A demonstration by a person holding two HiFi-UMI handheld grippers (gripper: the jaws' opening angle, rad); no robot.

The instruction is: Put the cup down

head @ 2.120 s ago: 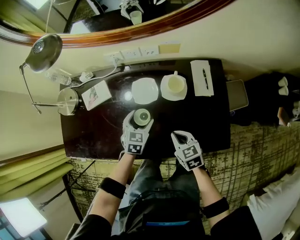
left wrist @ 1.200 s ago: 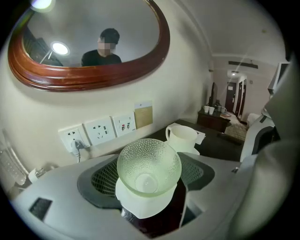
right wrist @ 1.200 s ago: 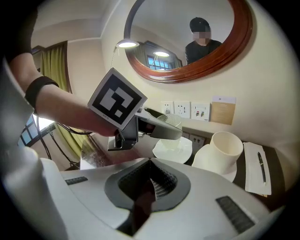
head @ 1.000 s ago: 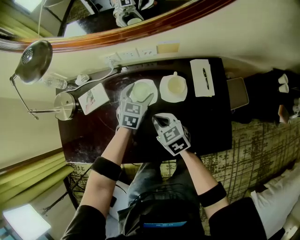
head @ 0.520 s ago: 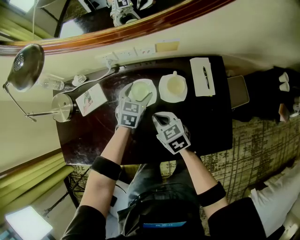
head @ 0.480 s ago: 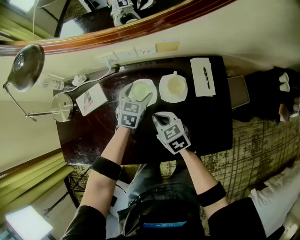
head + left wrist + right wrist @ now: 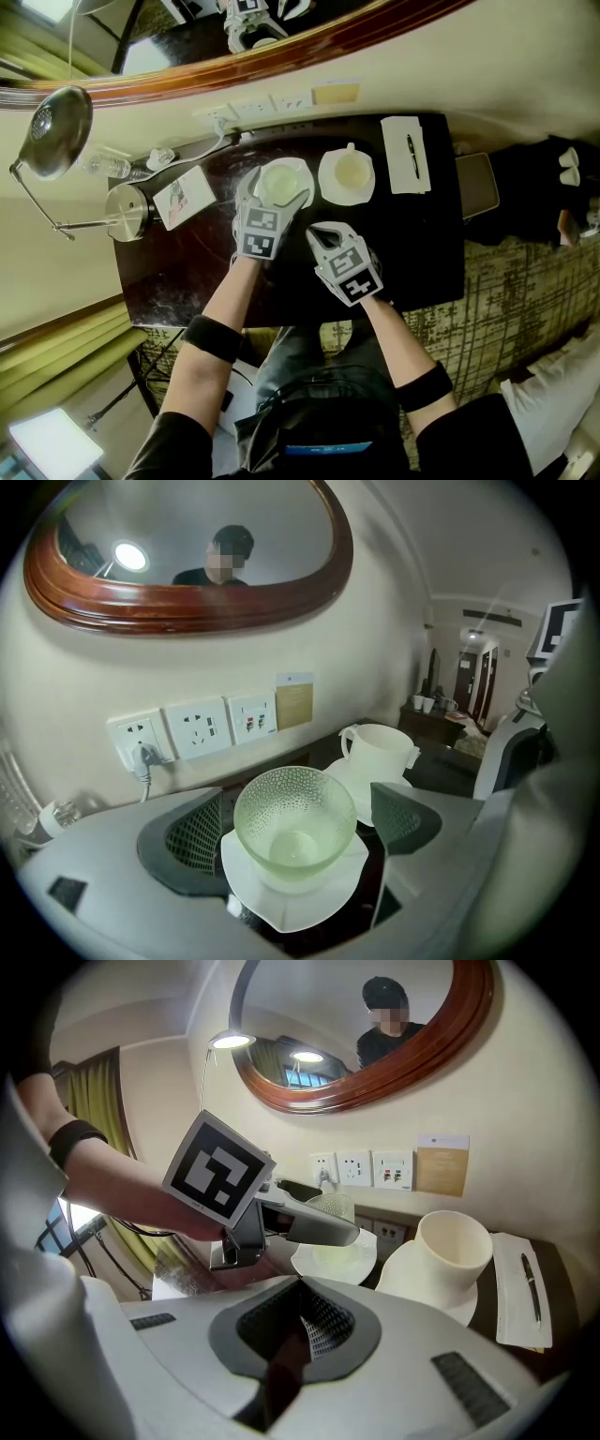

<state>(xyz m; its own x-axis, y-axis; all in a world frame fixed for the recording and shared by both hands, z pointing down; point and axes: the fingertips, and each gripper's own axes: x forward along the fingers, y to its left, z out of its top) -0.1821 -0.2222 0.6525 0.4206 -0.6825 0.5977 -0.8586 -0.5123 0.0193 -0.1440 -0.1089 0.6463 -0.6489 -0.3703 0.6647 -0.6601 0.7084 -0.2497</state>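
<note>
1. My left claw (image 7: pixel 298 819) stands wide, and its jaws have just been opening. The glass cup (image 7: pixel 292 803) is between the pads, with a sliver of space showing on each side, so I judge it released rather than gripped.
2. My right claw (image 7: pixel 300 1321) is closed with nothing in it. It hovers over the dark bench (image 7: pixel 187 272) just beside the left claw.
3. The cup stands upright and centred on its white saucer (image 7: pixel 309 900), towards the back of the bench below the wall sockets (image 7: pixel 192 728).
4. To finish well, I would keep the jaws spread and draw the left claw straight back along its own line. I would not lift or twist until the pads are past the rim. A skewed exit could clip the cup or drag the saucer.
5. I would also watch the right-hand jaw. The white cup (image 7: pixel 380 752) on its own saucer sits just beyond it, close enough to knock.
6. Against the earliest head view, the left claw then held the cup over the near part of the bench and the saucer was bare. Now the cup sits on it. The right claw was at the near edge and has come up towards the middle.
</note>
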